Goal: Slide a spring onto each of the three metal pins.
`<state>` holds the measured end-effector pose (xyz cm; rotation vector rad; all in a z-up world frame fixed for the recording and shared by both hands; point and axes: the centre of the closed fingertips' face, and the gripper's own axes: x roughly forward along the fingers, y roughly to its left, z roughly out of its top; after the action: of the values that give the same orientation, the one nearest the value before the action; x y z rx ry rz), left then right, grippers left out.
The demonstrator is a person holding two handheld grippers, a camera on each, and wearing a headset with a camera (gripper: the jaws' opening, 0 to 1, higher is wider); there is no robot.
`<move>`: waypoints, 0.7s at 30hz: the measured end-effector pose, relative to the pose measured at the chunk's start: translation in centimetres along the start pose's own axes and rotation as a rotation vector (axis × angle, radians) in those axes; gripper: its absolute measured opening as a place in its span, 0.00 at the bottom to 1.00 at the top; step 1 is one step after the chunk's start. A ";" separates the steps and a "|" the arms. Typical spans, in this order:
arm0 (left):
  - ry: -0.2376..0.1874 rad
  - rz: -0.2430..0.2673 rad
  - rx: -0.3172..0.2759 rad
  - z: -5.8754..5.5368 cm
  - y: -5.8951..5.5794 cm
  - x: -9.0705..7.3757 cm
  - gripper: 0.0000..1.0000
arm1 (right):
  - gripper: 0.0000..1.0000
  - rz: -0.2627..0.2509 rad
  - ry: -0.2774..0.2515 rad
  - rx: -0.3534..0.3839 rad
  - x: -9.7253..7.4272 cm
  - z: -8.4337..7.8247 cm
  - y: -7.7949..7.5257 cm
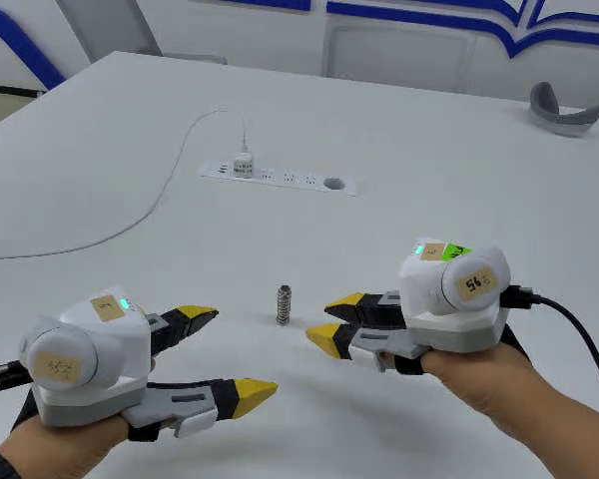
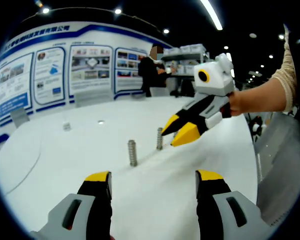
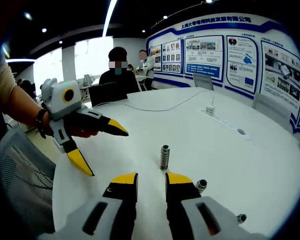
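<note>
I see the table (image 1: 379,130) from above, looking down — my two gripper views sit low, close, facing each other, both showing the same pin (image 1: 284,304).

Looks like an office/demo lab w/ a showroom wall: a big white meeting surface (image 1: 459,190) has a power strip (image 1: 280,178) let into its middle, a charger (image 1: 244,165) plugged in & a thin cable (image 1: 152,212) trailing leftward. Walls carry blue-trimmed display boards (image 3: 210,55) w/ photos & text under a printed heading, & the dark ceiling has strip lights (image 3: 110,17) plus spots. Past the surface's edge a person (image 3: 119,70) sits behind a dark screen (image 3: 107,92), w/ a grey mesh chair (image 3: 20,170) close by.
</note>
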<state>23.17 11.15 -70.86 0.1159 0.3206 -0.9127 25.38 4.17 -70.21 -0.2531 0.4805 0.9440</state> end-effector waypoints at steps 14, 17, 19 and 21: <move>-0.001 -0.003 -0.001 0.0 -0.3 -0.1 0.70 | 0.23 -0.032 0.008 0.033 -2.7 -2.1 -0.2; -0.001 -0.005 0.000 0.0 -0.4 -0.1 0.71 | 0.23 -0.043 0.010 0.038 -3.3 -2.5 -0.5; -0.001 -0.005 -0.001 0.1 -0.4 -0.1 0.71 | 0.23 -0.050 0.010 0.044 -3.7 -2.6 -0.7; 0.000 -0.006 -0.001 0.1 -0.4 -0.1 0.71 | 0.24 -0.057 0.008 0.046 -4.1 -2.8 -0.9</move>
<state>22.80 10.93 -70.77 0.1139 0.3211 -0.9182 23.30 -0.39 -70.60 -0.2283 0.4992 0.8753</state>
